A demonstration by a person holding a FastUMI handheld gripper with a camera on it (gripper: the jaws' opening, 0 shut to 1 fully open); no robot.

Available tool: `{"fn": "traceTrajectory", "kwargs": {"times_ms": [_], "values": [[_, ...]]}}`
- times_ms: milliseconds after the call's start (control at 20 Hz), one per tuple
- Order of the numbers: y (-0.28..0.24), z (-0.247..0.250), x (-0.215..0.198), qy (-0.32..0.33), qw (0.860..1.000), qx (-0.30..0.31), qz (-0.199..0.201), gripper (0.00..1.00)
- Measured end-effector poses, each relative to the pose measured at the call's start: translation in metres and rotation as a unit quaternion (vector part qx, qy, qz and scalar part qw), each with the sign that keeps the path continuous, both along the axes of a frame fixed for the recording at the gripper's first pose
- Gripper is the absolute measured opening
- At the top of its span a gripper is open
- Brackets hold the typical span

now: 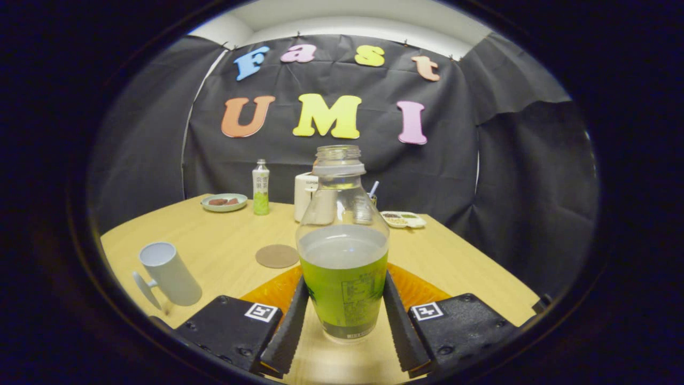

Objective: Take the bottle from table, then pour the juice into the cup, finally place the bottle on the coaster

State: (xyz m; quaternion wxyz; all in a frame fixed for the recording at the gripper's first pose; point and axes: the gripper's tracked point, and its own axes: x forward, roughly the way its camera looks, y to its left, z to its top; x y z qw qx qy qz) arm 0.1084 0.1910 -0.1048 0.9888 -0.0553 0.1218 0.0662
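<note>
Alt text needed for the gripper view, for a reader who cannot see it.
An uncapped bottle of pale juice with a green label stands between the claw fingers, which flank its lower sides. Beyond lie a round coaster and, off to one side, a white cup on the wooden table.

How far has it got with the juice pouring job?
Early days. The open bottle stands on the table between the gripper's jaws, which flank it closely; whether they press it yet is unclear. It is not lifted. Still left: pouring into the cup and setting the bottle on the coaster.
</note>
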Motion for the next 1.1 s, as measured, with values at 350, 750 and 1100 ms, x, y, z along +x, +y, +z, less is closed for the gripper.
{"fn": "traceTrajectory", "kwargs": {"times_ms": [350, 750, 1100], "values": [[0.033, 0.024, 0.015, -0.058, 0.978, -0.195, 0.047, 0.76], [0.062, 0.037, 0.030, -0.116, 0.928, -0.348, 0.064, 0.76], [0.082, 0.051, 0.022, -0.188, 0.864, -0.461, 0.080, 0.76]]}}
